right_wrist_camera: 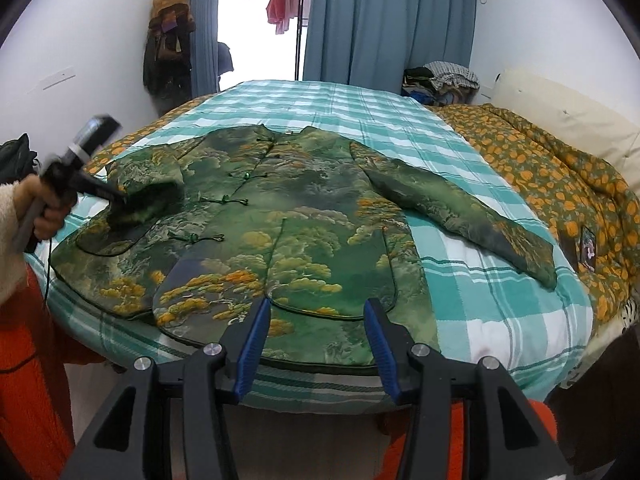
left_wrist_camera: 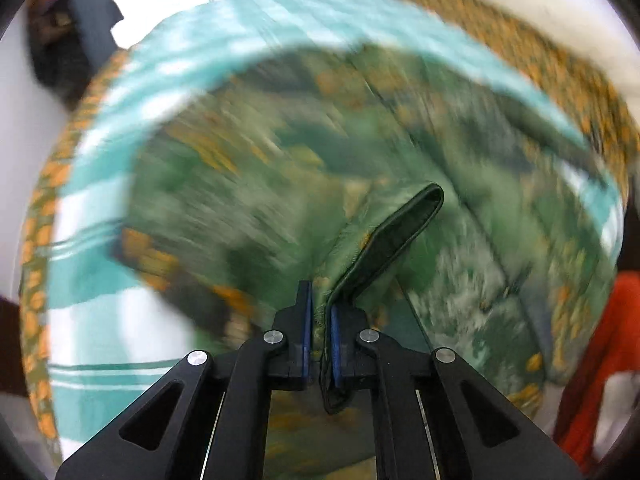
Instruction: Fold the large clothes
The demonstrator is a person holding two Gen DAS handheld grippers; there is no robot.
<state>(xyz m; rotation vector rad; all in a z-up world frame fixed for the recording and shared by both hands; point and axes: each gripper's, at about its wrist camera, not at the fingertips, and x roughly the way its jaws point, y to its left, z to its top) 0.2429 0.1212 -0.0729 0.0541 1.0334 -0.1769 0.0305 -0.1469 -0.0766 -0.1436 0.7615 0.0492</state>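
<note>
Green jacket (right_wrist_camera: 304, 216) with orange tree print, teal-and-white checked sheet (right_wrist_camera: 480, 292), orange-spotted olive quilt (right_wrist_camera: 560, 176), blue curtains (right_wrist_camera: 384, 20)

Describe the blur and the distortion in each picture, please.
Left wrist view: heavy motion blur over the green jacket; only the left tool and the clamped cuff look sharp. Right wrist view: mostly sharp, fisheye bends the bed; the left tool there is blurred.

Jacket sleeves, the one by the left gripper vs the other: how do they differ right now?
The left gripper is shut on the near sleeve, which is folded in over the jacket. The far sleeve lies stretched out flat on the checked bedsheet, untouched. Both share the green landscape print.
</note>
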